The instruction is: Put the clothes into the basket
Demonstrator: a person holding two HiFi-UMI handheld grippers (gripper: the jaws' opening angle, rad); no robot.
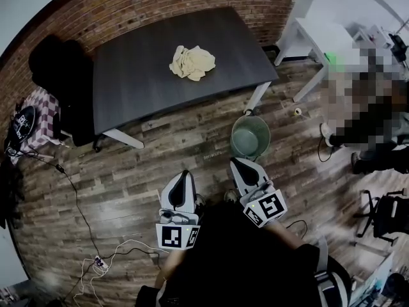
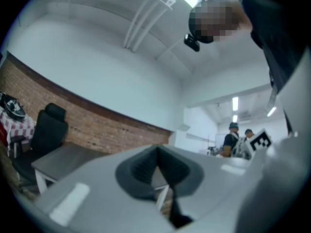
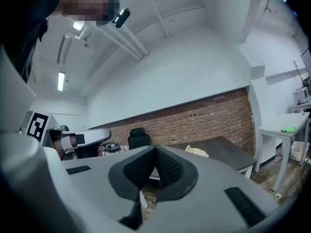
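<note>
A crumpled pale yellow cloth (image 1: 192,62) lies on the dark table (image 1: 147,75), toward its far side. The right gripper view also shows the cloth (image 3: 197,151) on the table (image 3: 228,152). A round grey-green basket (image 1: 250,121) stands on the wooden floor by the table's near right leg. My left gripper (image 1: 185,174) and right gripper (image 1: 237,162) hover side by side over the floor, short of the table; the right one is just before the basket. Each gripper view shows jaws meeting at the tips with nothing between: left gripper (image 2: 157,152), right gripper (image 3: 155,149).
A black office chair (image 1: 54,62) stands at the table's left end, beside a stool with a chequered cloth (image 1: 38,110). A white table (image 1: 319,34) and a person stand at the right. Cables (image 1: 96,261) trail over the floor at the lower left.
</note>
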